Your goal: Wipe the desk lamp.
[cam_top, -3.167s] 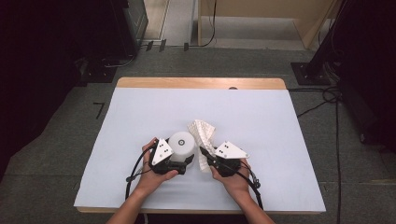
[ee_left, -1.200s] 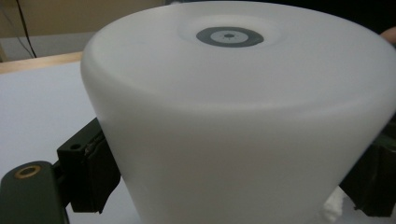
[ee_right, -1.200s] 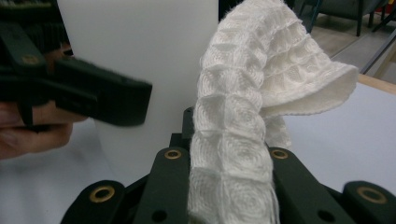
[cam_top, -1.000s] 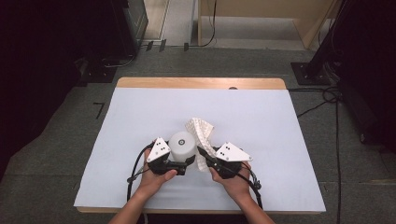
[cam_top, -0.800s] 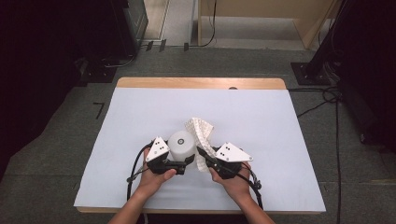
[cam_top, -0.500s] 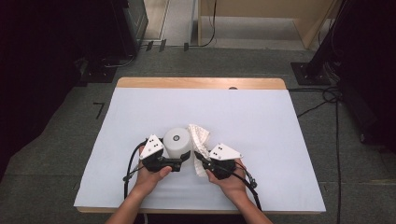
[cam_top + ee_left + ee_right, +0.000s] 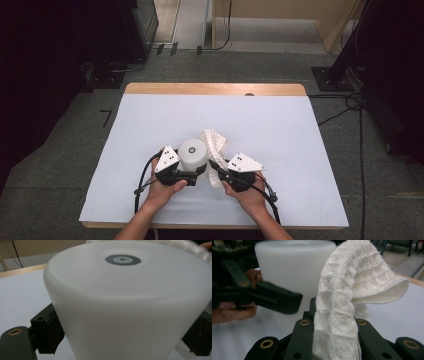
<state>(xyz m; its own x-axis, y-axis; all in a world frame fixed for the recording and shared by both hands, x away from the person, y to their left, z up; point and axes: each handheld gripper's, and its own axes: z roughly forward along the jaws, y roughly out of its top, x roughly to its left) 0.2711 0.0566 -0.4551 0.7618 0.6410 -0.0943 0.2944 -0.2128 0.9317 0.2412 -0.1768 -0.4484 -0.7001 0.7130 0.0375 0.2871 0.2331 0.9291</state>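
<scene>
With the left gripper (image 7: 192, 174) clamped on the white cup (image 7: 193, 155) and the right gripper's (image 7: 218, 170) fingers pinching the waffle-weave cloth (image 7: 214, 145), wiping seems underway.

The white cylindrical container (image 7: 130, 305) looks like smooth, matt, slightly translucent plastic, and the white waffle-weave cloth (image 7: 344, 305) beside it is soft and rough-textured. The black gripper jaws are matt plastic with brass-coloured rivets, over a smooth matt white sheet (image 7: 300, 145) edged at the far side by pale wood (image 7: 150, 89).

Both forearms reach in side by side; left tongs (image 7: 199, 172) stand parted, right tongs (image 7: 216, 167) pinched.
</scene>
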